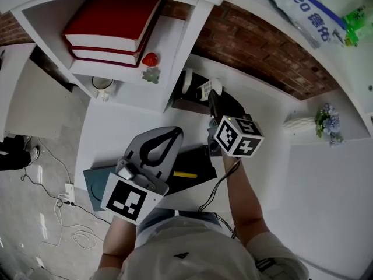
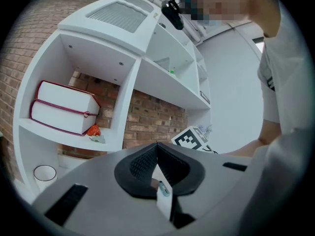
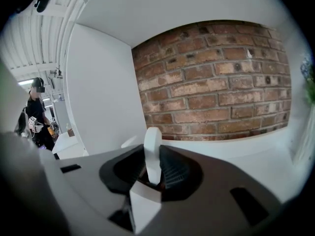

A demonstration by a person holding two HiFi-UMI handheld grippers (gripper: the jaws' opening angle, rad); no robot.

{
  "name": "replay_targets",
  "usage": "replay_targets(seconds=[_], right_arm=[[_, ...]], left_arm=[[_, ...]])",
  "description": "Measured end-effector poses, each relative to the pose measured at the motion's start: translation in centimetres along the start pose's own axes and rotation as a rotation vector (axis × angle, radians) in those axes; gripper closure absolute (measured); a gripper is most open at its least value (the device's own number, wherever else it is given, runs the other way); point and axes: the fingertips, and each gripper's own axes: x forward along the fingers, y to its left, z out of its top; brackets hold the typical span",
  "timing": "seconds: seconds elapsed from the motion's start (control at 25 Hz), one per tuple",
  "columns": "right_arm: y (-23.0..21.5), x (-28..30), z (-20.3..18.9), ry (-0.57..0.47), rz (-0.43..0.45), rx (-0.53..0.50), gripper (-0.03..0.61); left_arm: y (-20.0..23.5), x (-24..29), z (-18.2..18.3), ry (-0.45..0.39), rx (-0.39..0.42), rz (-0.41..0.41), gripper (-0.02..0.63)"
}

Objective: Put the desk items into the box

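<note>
The right hand-held gripper [image 3: 153, 170] is clenched on a flat white round piece [image 3: 152, 146]. The piece stands up straight between the two pads, and in the right gripper view it shows in front of the brick wall [image 3: 216, 87]. The left hand-held gripper [image 2: 157, 156] is clenched on nothing, its jaws pressed together. From the head view it sits at 8 o'clock from the right one, above the white worktop [image 1: 116, 133]. Red books [image 1: 111, 25] lie on a shelf at 11 o'clock.
</note>
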Motion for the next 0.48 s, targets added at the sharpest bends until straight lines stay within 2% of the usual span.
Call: replay_targets(seconds=[0.48], right_arm=[[0.2, -5.4, 2.5, -0.064, 0.057, 0.030, 0.476]], left_arm=[[-3.3, 0.9, 1.0, -0.022, 0.007, -0.027, 0.601]])
